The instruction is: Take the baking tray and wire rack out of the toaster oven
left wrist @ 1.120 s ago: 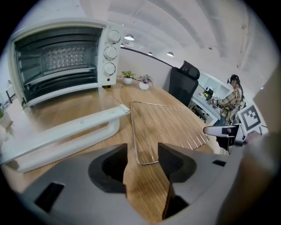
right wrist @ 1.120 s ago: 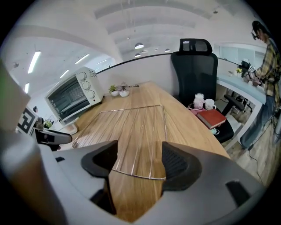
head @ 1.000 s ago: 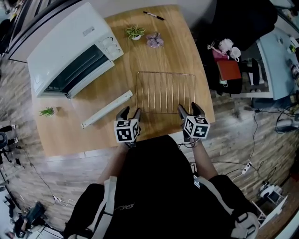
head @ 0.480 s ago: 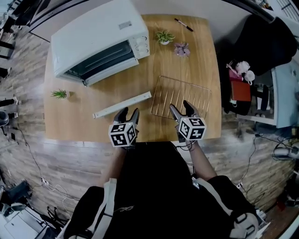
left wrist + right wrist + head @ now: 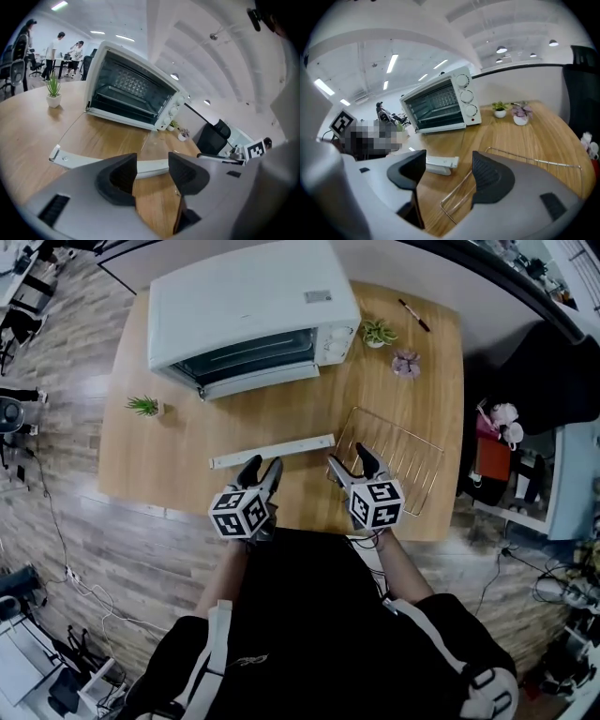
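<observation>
Left gripper [image 5: 260,470], right gripper [image 5: 347,465], both agape, empty; wire rack [image 5: 398,460] on table [image 5: 178,456], shown by head, right gripper views

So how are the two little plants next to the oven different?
The green plant has spiky green leaves; the purple plant has pinkish-purple ones. The green plant stands closer to the toaster oven, the purple plant nearer the wire rack. Both are small, in white pots on the table.
</observation>
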Demonstrator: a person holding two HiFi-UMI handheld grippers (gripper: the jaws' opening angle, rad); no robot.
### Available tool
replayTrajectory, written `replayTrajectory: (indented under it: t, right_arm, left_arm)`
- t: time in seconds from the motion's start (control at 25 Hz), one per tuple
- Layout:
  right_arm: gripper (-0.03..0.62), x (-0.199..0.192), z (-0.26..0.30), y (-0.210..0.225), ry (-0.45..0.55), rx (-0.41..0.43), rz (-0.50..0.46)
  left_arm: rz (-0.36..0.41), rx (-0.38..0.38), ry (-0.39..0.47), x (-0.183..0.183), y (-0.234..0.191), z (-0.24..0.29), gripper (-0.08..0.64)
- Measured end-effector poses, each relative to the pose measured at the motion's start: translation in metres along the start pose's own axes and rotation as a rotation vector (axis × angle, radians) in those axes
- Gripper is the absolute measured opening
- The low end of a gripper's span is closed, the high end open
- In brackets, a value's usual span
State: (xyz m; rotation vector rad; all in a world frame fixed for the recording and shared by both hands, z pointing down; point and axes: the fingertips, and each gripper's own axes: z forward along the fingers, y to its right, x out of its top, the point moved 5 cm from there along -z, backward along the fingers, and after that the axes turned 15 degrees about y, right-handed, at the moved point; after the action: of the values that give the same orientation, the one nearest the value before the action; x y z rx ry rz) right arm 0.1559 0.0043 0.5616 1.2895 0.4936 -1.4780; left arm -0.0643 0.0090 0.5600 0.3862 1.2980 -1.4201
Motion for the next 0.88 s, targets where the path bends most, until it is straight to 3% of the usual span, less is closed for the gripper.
replayTrajectory:
  t: [0.08, 0.24, 0.4, 0.52, 0.68, 0.88]
  right_arm:
    - [0.318, 0.009, 0.011, -0.014, 0.016, 0.038, -0.015]
    - [0.313, 0.028, 0.036, -0.035, 0.059, 0.093, 0.078]
    - [0.311, 0.051, 0.067, -0.060, 0.096, 0.132, 0.043]
    - [0.311, 0.062, 0.091, -0.071, 0.114, 0.143, 0.070]
    - [0.307, 0.070, 0.116, -0.074, 0.122, 0.119, 0.114]
    - [0.304, 0.076, 0.143, -0.069, 0.108, 0.082, 0.054]
  left_arm:
    - [-0.079, -0.009, 0.047, 0.011, -0.007, -0.001, 0.216]
    - [-0.259, -0.008, 0.145, 0.037, -0.025, 0.002, 0.216]
    - [-0.284, -0.007, 0.210, 0.067, -0.044, 0.013, 0.216]
    - [-0.304, 0.009, 0.240, 0.085, -0.059, 0.023, 0.216]
    - [-0.319, 0.039, 0.251, 0.100, -0.081, 0.038, 0.216]
    - [-0.335, 0.058, 0.255, 0.109, -0.099, 0.062, 0.216]
